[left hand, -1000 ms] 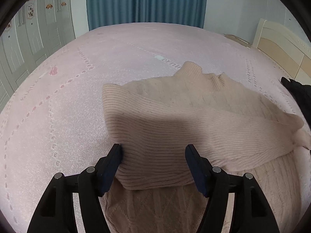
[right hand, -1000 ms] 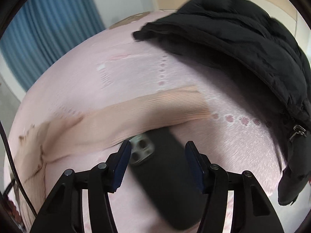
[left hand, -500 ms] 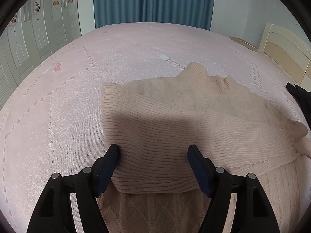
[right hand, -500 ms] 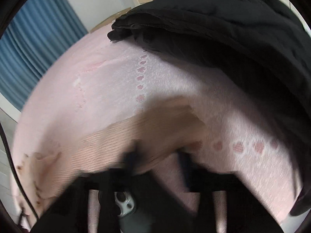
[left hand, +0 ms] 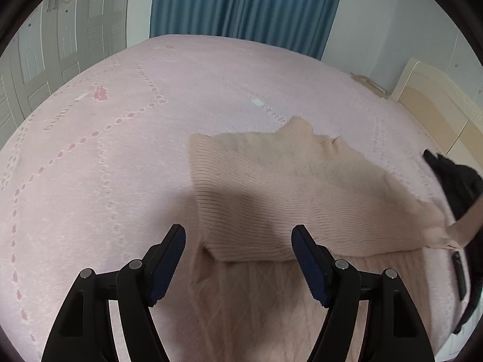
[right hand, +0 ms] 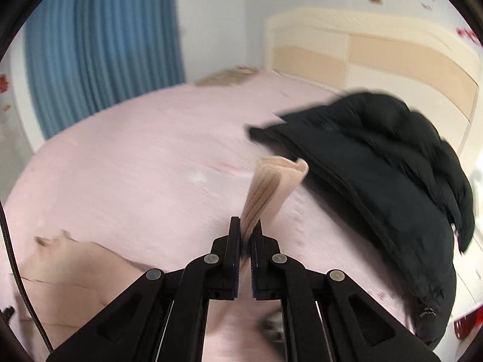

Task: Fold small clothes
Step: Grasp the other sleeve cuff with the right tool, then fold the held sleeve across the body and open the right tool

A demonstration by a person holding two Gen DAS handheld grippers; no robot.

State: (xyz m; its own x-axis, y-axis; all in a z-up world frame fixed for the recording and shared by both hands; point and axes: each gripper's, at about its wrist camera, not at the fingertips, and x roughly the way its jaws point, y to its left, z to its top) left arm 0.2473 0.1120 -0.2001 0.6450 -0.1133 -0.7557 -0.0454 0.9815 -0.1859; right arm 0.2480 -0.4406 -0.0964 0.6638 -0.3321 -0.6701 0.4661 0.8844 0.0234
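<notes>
A beige knit sweater (left hand: 289, 199) lies on the pink bed (left hand: 120, 157), one ribbed sleeve folded across its body. My left gripper (left hand: 238, 241) is open and empty, just above the folded sleeve's cuff edge. My right gripper (right hand: 247, 235) is shut on the cuff of the other sleeve (right hand: 271, 184) and holds it lifted above the bed. That lifted sleeve also shows at the right edge of the left wrist view (left hand: 465, 226). The sweater's body shows at the lower left of the right wrist view (right hand: 69, 268).
A black jacket (right hand: 386, 178) lies on the bed's right side near the cream headboard (right hand: 377, 57). A dark phone (left hand: 459, 274) lies by the sweater's right edge. Blue curtains (left hand: 241, 9) hang behind the bed and white wardrobe doors (left hand: 60, 39) stand at the left.
My right gripper closed on the sleeve cuff and lifted it off the bed. My left gripper rose and pulled back slightly, staying open.
</notes>
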